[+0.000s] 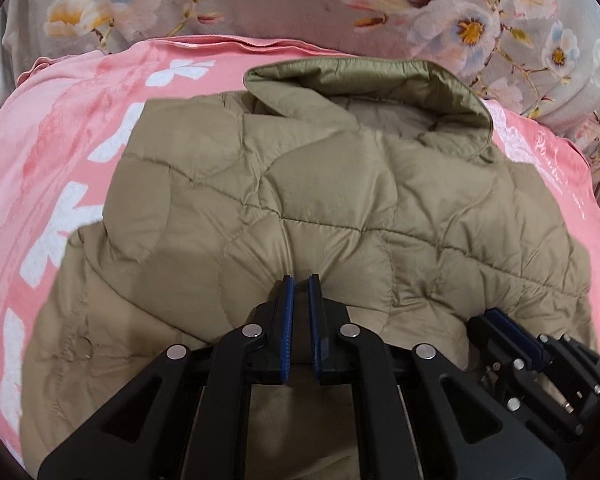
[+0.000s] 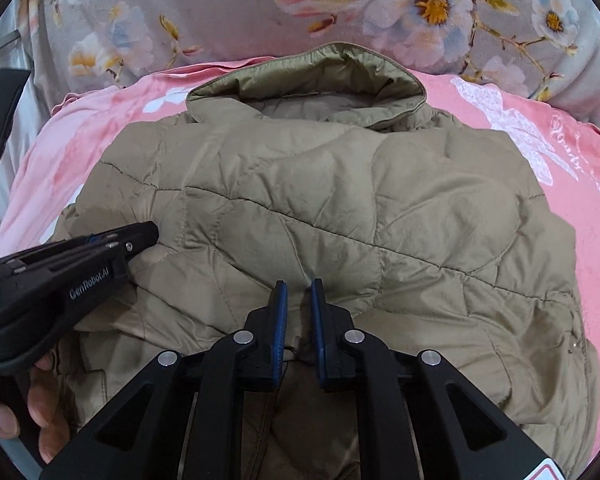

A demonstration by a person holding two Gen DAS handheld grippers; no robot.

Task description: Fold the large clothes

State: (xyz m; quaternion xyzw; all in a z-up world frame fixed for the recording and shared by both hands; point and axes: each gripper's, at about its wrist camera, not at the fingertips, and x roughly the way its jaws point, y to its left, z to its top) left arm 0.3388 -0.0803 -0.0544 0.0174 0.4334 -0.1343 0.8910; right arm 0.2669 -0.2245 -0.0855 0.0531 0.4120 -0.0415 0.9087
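Observation:
A tan quilted jacket (image 1: pixel 340 208) lies on a pink blanket (image 1: pixel 60 152), its collar (image 1: pixel 364 80) at the far end. My left gripper (image 1: pixel 302 280) sits at the jacket's near part, its blue pads (image 1: pixel 288 312) shut on a pinch of fabric, with creases running into the tips. The right wrist view shows the same jacket (image 2: pixel 340 208) and collar (image 2: pixel 312 76). My right gripper (image 2: pixel 300 286) is shut on a fold of it, with cloth showing between the narrow jaws. Each gripper shows in the other's view: right gripper (image 1: pixel 496 318), left gripper (image 2: pixel 150 232), both tips on the jacket.
The pink blanket (image 2: pixel 580 220) with white prints covers a bed. Behind it lies grey bedding with a flower print (image 1: pixel 440 12), also in the right wrist view (image 2: pixel 220 8). A hand (image 2: pixel 40 408) holds the left gripper's body at the lower left.

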